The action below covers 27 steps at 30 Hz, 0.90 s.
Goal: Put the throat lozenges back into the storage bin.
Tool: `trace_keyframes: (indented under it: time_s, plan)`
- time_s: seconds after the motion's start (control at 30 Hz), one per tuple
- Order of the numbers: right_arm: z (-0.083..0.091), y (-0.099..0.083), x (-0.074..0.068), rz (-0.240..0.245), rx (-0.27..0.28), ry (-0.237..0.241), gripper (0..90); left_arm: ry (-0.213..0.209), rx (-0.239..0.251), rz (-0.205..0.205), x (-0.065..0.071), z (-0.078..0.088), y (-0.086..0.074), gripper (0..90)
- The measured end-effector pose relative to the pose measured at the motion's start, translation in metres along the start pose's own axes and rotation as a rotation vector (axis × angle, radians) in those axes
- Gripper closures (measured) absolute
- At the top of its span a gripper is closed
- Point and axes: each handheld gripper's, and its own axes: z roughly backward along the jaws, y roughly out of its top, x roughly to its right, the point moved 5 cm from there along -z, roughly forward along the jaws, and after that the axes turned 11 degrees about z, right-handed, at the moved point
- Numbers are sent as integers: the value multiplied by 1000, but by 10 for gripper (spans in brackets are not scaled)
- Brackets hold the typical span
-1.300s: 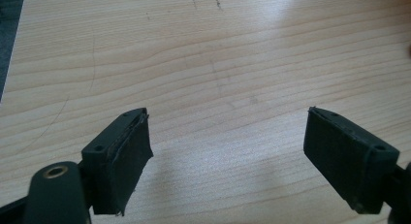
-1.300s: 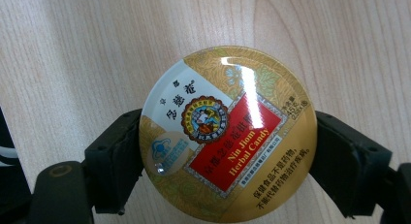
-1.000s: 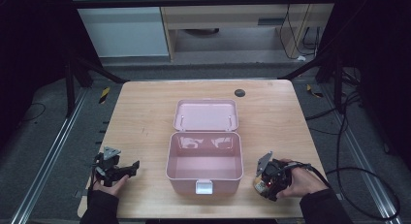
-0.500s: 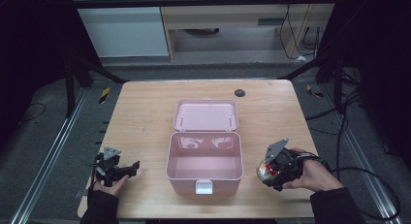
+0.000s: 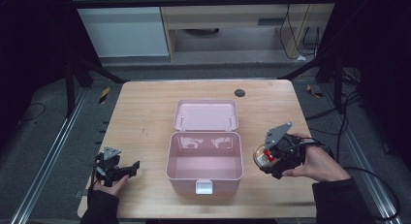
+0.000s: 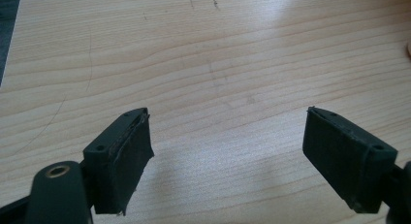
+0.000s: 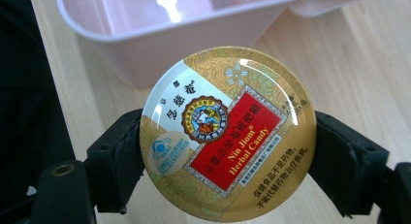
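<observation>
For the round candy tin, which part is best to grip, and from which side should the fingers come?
Grip the candy tin across its round rim, one finger on each opposite edge, as the right gripper holds it. The flat lid offers no hold; the low side wall does.

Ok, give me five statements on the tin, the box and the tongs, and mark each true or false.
1. The right tongs grip a round candy tin. True.
2. The pink box is closed. False: its lid lies open behind it.
3. The left tongs hold a key. False: they are open with nothing between them, over bare table.
4. The tin lies inside the box. False: it is held outside, to the box's right.
5. The tin's label reads Herbal Candy. True.
</observation>
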Motion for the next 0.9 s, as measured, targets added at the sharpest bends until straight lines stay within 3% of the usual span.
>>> trace_keyframes:
  time_s: [0.33,0.53,0.9]
  plan:
    - [9,34,6,53,2,-5,206,-1,0,2,0,0,0,169]
    - [3,53,8,76,6,2,205,-1,2,1,0,1,1,170]
    - [-10,70,12,89,3,15,206,-1,5,1,0,1,1,172]
